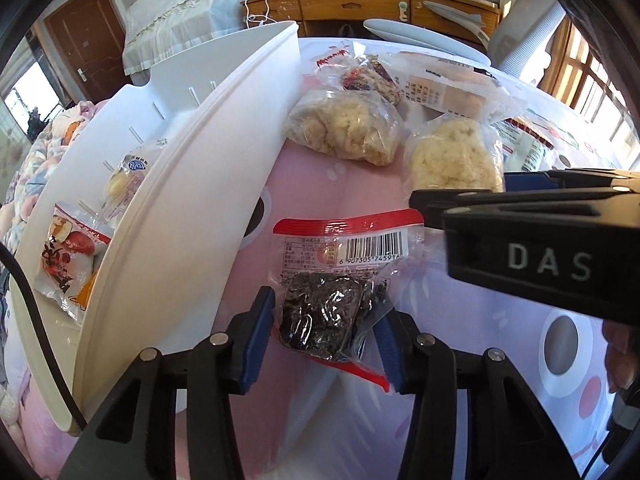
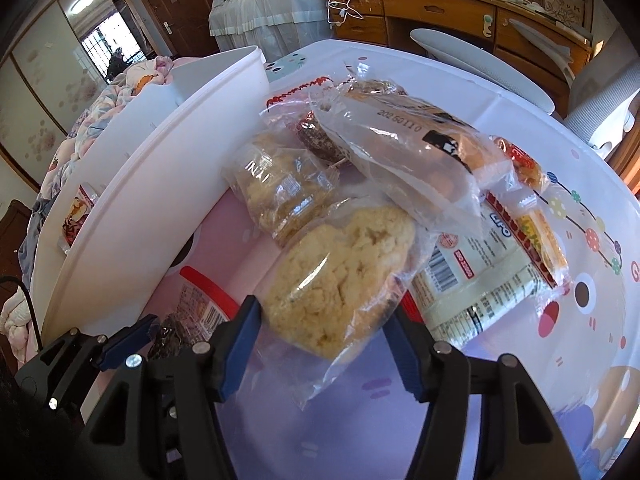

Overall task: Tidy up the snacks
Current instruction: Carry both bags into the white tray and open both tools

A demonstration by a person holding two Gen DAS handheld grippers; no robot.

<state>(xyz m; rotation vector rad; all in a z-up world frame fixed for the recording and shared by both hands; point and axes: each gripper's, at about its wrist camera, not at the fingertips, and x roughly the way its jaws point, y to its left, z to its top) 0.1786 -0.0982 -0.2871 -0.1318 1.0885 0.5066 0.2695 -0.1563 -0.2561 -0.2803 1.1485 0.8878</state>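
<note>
Your left tongs are closed on the prune pack, a clear wrapper with a red band and a barcode, the blue pads pressing its crinkled sides; its far end lies toward the middle of the counter, just beside the white bin. Your right tongs grip the near end of a puffed cake in its clear bag, both blue pads against the plastic, and the cake tilts up off the counter. In the left view the right tongs come in from the right edge, their tips beside that same cake. A second cake lies just beyond it, closer to the bin wall, touching a long clear bread bag that leans over a dark nut bar. To the right of the held cake a pale pack with a barcode lies flat, and a yellow and red packet rests on it toward the counter's right edge. The bin runs along the counter's left edge; inside it you can see a red date pack near your end and a small clear pouch further along its wall. A white plate sits at the counter's far edge.
</note>
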